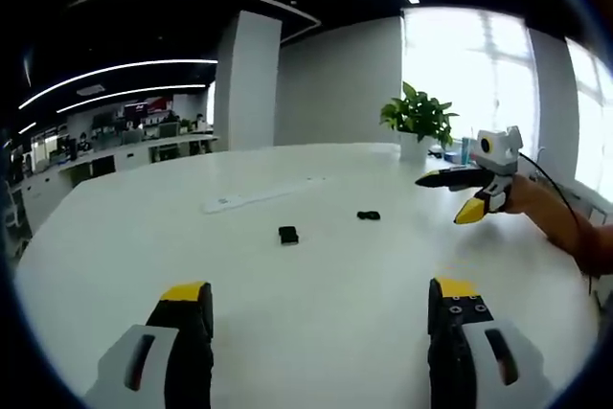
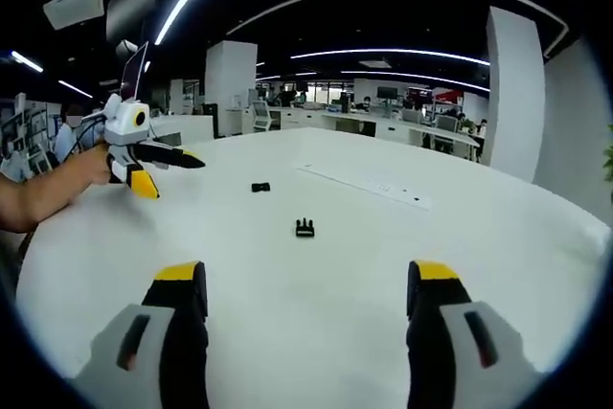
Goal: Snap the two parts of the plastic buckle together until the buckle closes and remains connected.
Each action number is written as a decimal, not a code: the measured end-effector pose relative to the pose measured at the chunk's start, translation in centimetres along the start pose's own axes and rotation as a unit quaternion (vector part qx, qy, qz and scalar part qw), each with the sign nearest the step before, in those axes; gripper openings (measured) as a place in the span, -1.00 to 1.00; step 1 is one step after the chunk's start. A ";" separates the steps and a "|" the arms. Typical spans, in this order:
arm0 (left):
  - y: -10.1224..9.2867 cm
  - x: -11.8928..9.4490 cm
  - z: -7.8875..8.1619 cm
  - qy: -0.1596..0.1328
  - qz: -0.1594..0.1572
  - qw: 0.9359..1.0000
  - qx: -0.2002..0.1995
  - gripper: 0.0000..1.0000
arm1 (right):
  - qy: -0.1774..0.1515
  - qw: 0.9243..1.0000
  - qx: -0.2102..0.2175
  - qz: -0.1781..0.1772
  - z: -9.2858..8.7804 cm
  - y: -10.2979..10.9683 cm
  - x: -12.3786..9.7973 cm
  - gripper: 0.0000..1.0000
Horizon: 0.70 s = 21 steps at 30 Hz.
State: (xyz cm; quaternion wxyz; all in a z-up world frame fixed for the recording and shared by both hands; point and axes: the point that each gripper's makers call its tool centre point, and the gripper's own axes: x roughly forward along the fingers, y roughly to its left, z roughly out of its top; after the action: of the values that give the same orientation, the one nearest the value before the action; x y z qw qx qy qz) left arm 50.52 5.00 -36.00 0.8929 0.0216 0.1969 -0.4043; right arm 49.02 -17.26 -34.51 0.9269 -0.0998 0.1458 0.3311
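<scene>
Two small black buckle parts lie apart on the white table (image 1: 316, 265). In the left gripper view, the squarish part (image 1: 288, 235) lies ahead of my left gripper (image 1: 321, 294), whose jaws stand wide open and empty. The other part (image 1: 368, 215) lies further right. A hand holds my right gripper (image 1: 450, 196) above the table at the right, open. In the right gripper view, the pronged part (image 2: 305, 228) lies just ahead of my open right gripper (image 2: 306, 275). The squarish part (image 2: 260, 187) is further back, near the left gripper (image 2: 170, 174).
A long white strip (image 1: 254, 198) (image 2: 364, 184) lies on the table behind the parts. A potted plant (image 1: 419, 117) stands at the far edge by the windows. Office desks and a white column fill the background.
</scene>
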 end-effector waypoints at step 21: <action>0.5 1.2 0.8 -0.014 0.007 1.000 0.001 0.80 | -0.017 1.000 0.011 0.011 0.8 1.0 1.1 0.42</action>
State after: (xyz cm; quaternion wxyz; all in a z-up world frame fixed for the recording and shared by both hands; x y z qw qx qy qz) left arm 51.90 4.35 -35.77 0.8982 0.0180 0.1839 -0.3988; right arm 49.36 -15.60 -34.20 0.9265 -0.0824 0.1352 0.3413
